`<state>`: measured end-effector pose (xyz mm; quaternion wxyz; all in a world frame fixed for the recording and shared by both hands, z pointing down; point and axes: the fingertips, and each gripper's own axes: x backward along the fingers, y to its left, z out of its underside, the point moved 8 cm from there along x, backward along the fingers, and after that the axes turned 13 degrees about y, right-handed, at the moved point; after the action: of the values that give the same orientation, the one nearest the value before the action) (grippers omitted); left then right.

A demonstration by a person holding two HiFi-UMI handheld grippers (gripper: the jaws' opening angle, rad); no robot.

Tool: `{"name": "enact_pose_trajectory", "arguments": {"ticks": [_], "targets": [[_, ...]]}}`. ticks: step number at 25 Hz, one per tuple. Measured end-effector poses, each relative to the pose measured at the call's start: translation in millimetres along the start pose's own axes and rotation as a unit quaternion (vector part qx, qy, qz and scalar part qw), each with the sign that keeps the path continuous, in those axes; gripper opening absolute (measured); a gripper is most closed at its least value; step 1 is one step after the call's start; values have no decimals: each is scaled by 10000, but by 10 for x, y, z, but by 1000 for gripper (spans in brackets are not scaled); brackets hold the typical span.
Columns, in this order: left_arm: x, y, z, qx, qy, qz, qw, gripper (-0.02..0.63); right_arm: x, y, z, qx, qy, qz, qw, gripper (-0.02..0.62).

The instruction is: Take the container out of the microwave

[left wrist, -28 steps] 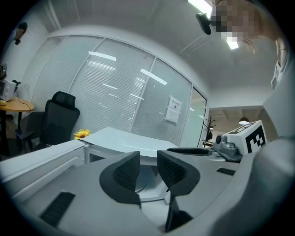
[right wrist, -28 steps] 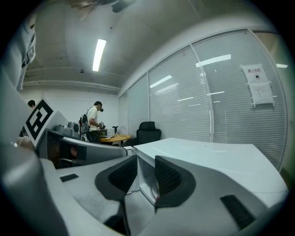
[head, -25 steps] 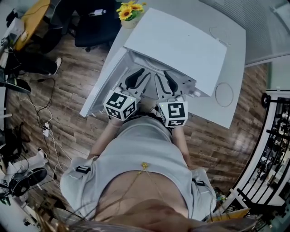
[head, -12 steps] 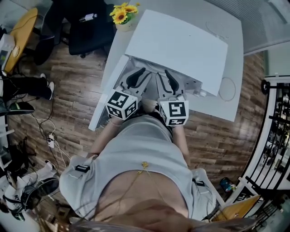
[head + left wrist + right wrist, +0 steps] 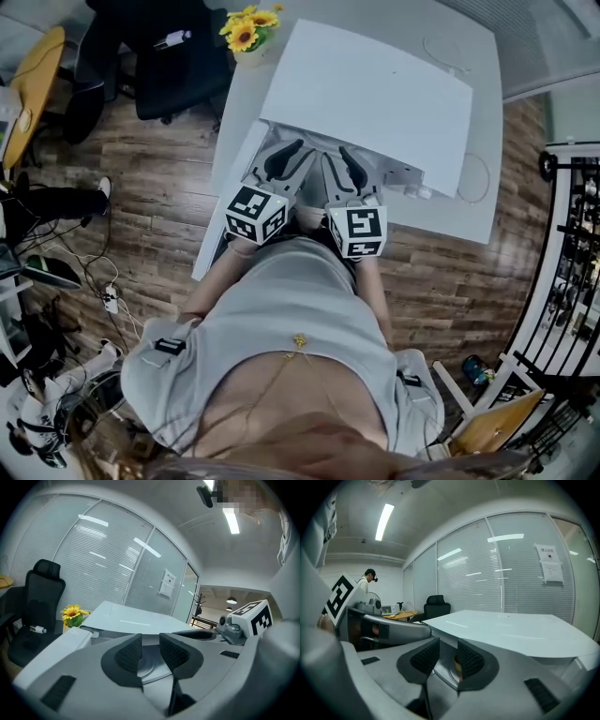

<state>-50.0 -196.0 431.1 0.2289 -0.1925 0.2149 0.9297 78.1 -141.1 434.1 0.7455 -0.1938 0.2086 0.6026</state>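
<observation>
**Both grippers at the microwave's mouth**
Left gripper and right gripper point side by side under the white microwave at the desk's near edge. Each has its jaws narrowly apart, pinching nothing. A round grey rim, likely the container, lies straight ahead inside. The wall notice is unreadable.

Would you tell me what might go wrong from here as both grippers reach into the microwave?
1. The left gripper and right gripper sit close side by side at the mouth of the microwave; they could knock each other.
2. Both pairs of jaws stand only slightly apart, so they might shove the round plate inside rather than straddle a rim.
3. The microwave top hangs just over the jaws; lifting early could strike it.
</observation>
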Motion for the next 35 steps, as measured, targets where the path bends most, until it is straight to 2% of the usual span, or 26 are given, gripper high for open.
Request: {"name": "enact_pose_trajectory", "arguments": {"ticks": [11,28,35], "targets": [[-71,14,88,7,214,-25,9998,121,-319,-34,358,598,789,259,9947,128],[-40,82,335,372,435,-344,9978,121,-768,-121,493,940,1137,2,9891,124],[-28,88,380,471,473,-420,9969,121,-944,-192,480,1107,1288,159,9853,144]]}}
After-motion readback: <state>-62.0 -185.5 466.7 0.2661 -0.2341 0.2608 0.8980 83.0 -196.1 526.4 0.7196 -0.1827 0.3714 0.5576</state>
